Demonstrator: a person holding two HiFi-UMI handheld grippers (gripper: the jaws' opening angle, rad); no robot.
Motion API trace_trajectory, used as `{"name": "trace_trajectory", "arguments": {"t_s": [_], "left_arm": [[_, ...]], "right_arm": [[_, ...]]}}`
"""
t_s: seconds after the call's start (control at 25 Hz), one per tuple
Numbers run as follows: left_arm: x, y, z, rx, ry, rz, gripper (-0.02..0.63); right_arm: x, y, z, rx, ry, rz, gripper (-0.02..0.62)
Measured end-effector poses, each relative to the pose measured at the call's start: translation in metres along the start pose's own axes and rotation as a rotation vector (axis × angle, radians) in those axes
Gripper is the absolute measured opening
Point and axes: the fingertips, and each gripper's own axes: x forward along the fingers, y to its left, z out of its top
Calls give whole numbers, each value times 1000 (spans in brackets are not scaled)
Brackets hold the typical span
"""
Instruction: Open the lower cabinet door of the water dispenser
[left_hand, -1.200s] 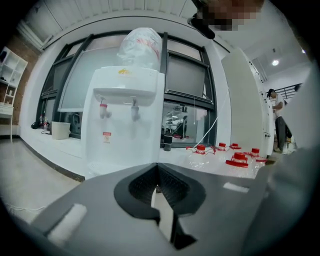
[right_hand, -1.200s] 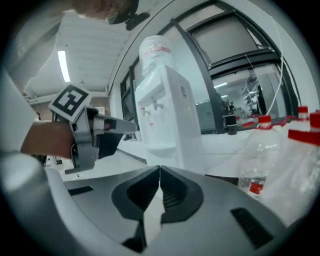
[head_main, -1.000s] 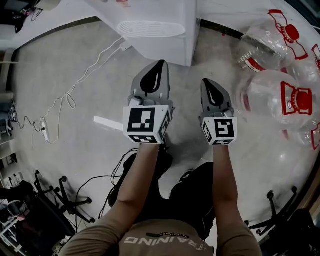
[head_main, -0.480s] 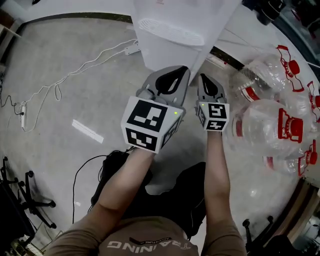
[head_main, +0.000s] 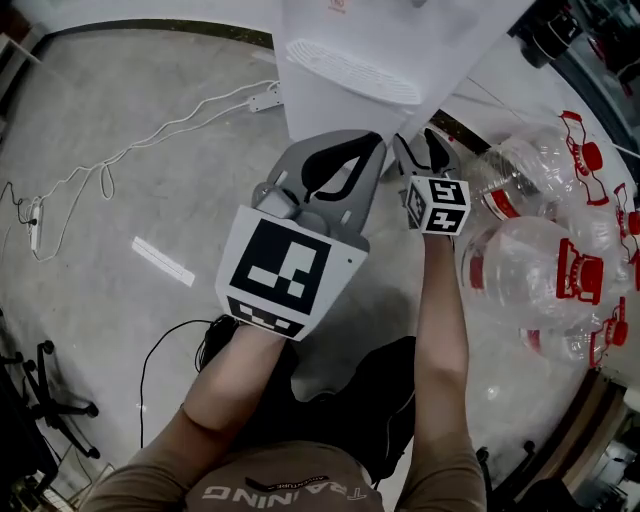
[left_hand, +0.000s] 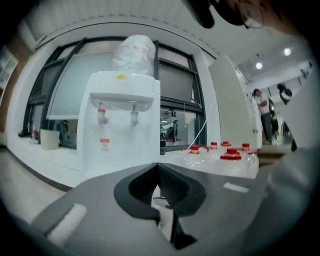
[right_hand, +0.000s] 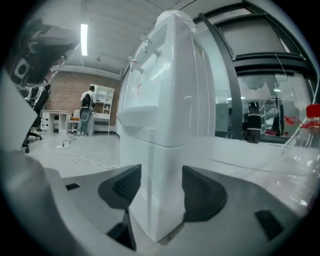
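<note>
The water dispenser stands upright at the floor's far edge, its long axis vertical. Its tap side and flush lower cabinet door face the left gripper, whose claw is pressed together on nothing. The right gripper has just been spreading its claw; a lower corner of the dispenser shows in the gap, and the pads do not touch it. Clear water bottles lie to the right.

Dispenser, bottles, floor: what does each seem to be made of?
Dispenser: white plastic or painted sheet, smooth and semi-gloss, judging by its soft reflections.
Bottles: clear glossy plastic; the floor shows through them, and the caps are red.
Floor: probably polished concrete, grey and mottled, with a streak of glare.
</note>
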Motion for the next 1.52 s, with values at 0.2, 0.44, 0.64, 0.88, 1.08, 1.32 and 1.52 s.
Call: {"name": "trace_trajectory", "arguments": {"t_s": [0.2,0.44,0.64,0.88,1.08,1.32,1.52], "left_arm": [[-7,12,-1,-6,7,28,-5],[-19,-4,6,76,16,-4,-5],[-26,0,10,32,-14,-16,-5],[-26,-4,8,29,-4,-30,-5],[-22,-6,6,19,6,-24,-5],[-28,18,-4,-23,29,48,-5],[-37,37,-4,8,10,107,-5]], "right_arm": [[15,0,-8,9,-12,-9,232],[21,-2,-9,4,16,-45,236],[17,-1,-8,75,30,-67,235],[12,7,-10,44,78,-106,232],[-12,35,-14,3,87,-69,230],[-50,106,-15,44,88,59,200],[-68,161,-12,-9,103,179,198]]}}
